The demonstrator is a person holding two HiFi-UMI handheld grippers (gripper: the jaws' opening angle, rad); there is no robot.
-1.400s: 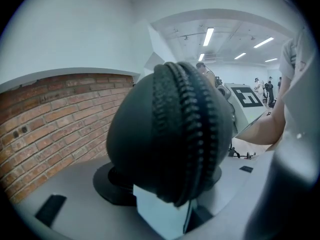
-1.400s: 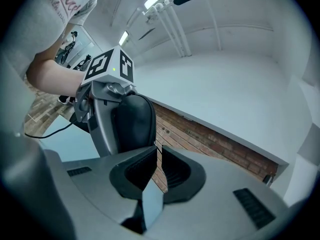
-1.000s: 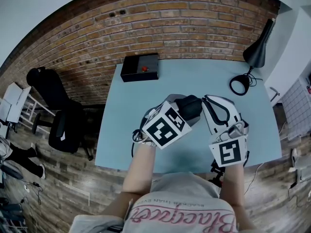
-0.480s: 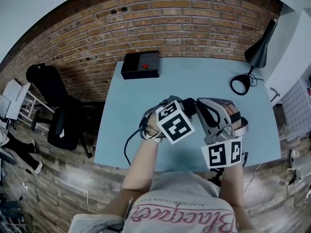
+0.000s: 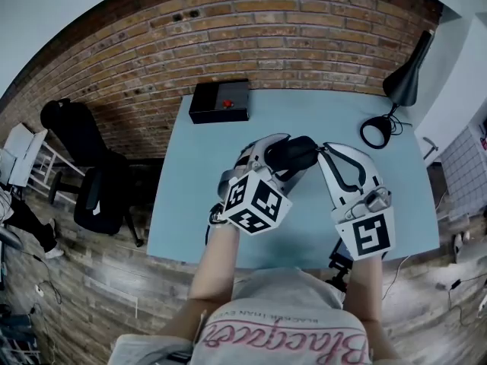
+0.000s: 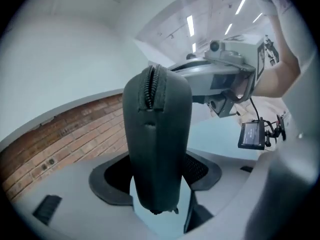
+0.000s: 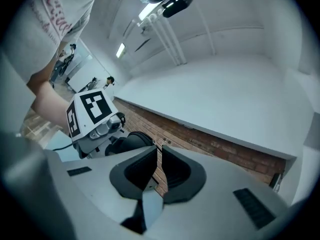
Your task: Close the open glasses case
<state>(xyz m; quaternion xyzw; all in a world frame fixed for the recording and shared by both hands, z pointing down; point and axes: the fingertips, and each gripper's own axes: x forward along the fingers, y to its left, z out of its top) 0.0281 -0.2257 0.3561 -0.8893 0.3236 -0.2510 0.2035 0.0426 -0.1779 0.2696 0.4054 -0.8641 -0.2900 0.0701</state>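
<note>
A dark grey zipped glasses case (image 5: 295, 150) is held above the light blue table (image 5: 319, 116). My left gripper (image 5: 278, 158) is shut on it. In the left gripper view the case (image 6: 157, 134) stands upright between the jaws, zipper seam on top, and its halves look together. My right gripper (image 5: 328, 153) hangs just right of the case, apart from it. In the right gripper view its jaws (image 7: 156, 169) stand nearly together with a thin slit and nothing between them. The case (image 7: 131, 141) and the left gripper's marker cube (image 7: 92, 109) show to their left.
A black box with a red button (image 5: 221, 101) sits at the table's far left. A black desk lamp (image 5: 403, 78) and its coiled cable (image 5: 377, 133) are at the far right. A black office chair (image 5: 99, 196) stands left of the table, by the brick wall.
The right gripper has drawn back to the right, away from the case. The left gripper has turned, its marker cube swinging down and left, still holding the case.
</note>
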